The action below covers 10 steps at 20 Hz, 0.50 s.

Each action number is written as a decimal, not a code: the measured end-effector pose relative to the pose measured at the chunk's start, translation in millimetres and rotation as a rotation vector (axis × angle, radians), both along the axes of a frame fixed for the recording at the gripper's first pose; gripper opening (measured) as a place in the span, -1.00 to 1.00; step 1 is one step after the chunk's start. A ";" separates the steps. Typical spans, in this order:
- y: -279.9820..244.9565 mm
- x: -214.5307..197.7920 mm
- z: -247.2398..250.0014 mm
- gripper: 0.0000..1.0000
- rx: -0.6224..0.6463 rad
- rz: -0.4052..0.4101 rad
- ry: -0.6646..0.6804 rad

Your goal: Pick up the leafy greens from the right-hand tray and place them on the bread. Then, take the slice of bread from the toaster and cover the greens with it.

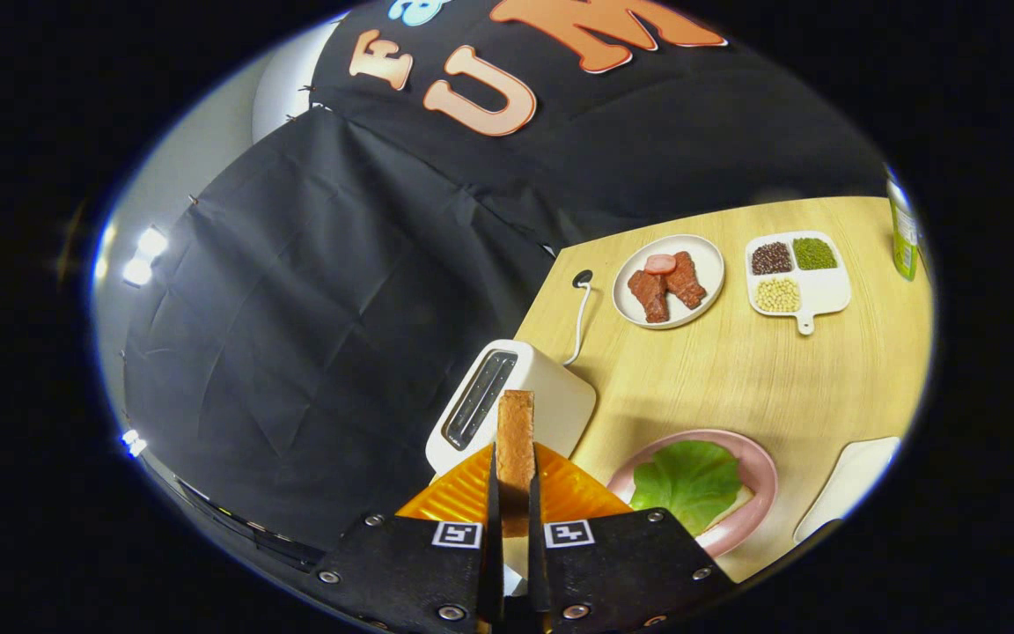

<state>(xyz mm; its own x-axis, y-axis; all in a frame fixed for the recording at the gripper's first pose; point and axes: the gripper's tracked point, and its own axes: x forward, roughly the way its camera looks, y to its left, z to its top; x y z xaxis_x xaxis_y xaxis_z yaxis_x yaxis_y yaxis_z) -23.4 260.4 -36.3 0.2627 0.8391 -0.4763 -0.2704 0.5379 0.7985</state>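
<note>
- One bread slice [516,440] stands upright, pinched between the nearly closed fingers of the claw [514,511], up above the toaster [507,405].
- Step two looks underway: carry it over, lay it flat.
- Target sits just right of the claw: leafy greens [687,480] on bread on the pink plate [758,497], near the counter [736,370] front edge.

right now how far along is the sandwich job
Done: the greens already lie on the bread on the pink plate. In hand: the gripper is shut on the toast slice, held upright above the toaster, apparently lifted out of its slot. Left: carry the slice over to the plate and lay it flat on the greens.
</note>
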 end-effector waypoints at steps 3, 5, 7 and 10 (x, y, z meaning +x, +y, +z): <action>-14.2 -4.9 -19.1 -0.77 -0.006 -0.033 0.030; -24.3 -8.1 -31.3 -0.77 -0.010 -0.046 0.050; -26.9 -11.5 -36.8 -0.77 -0.005 -0.052 0.070; -36.7 -19.3 -50.0 -0.78 -0.004 -0.054 0.086</action>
